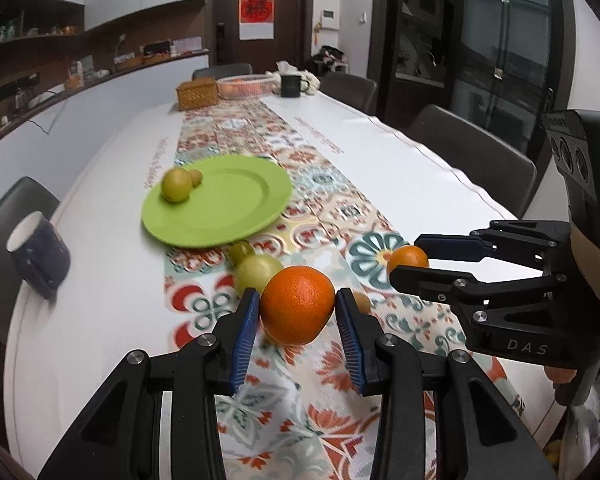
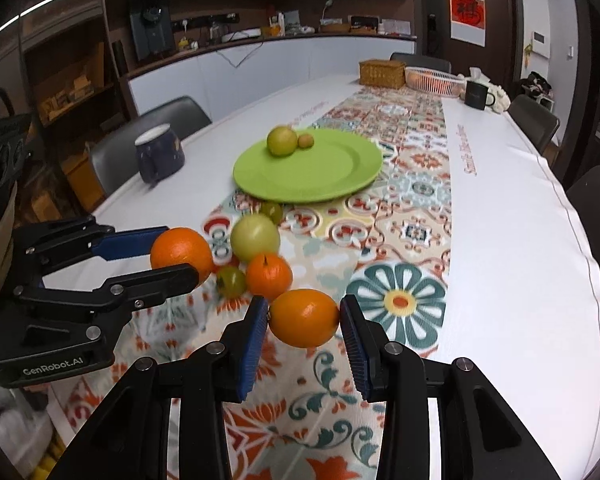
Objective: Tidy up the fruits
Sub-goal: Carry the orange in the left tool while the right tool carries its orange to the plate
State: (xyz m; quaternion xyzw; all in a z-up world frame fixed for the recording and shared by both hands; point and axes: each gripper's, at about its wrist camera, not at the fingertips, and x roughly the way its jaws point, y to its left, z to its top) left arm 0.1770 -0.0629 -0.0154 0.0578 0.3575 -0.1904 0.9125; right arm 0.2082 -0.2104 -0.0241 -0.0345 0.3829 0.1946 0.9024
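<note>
A large orange [image 1: 297,305] is clamped between the blue pads of the left gripper [image 1: 297,312], whose jaws are closed to the fruit's width and pressed against both of its sides. A second, smaller orange [image 2: 304,317] is gripped in the same way by the right gripper [image 2: 305,320], its jaws likewise narrowed onto the fruit. Both oranges are held clear of the patterned runner [image 2: 416,208] that covers the middle of the table [image 2: 520,240]. Just beyond the left jaws a pale green apple [image 1: 258,272] is seen on the runner, partly hidden behind the held orange, with a smaller green fruit [image 1: 240,251] just behind it. In the right wrist view a small tangerine [image 2: 269,274] lies just ahead of the right jaws, to their left, with a small dark-green fruit [image 2: 231,280] beside it. Farther ahead of both pairs of jaws a green plate [image 2: 332,176] is set on the runner, and a green fruit [image 2: 282,141] and a small brownish fruit [image 2: 305,141] are placed near its far rim, touching each other. To the left of the plate, well apart from the jaws, a dark blue mug [image 2: 159,154] stands on the white cloth. At the far end of the table a wicker box [image 2: 381,73], a white basket [image 2: 434,79] and a black mug [image 2: 477,95] are ranged.
</note>
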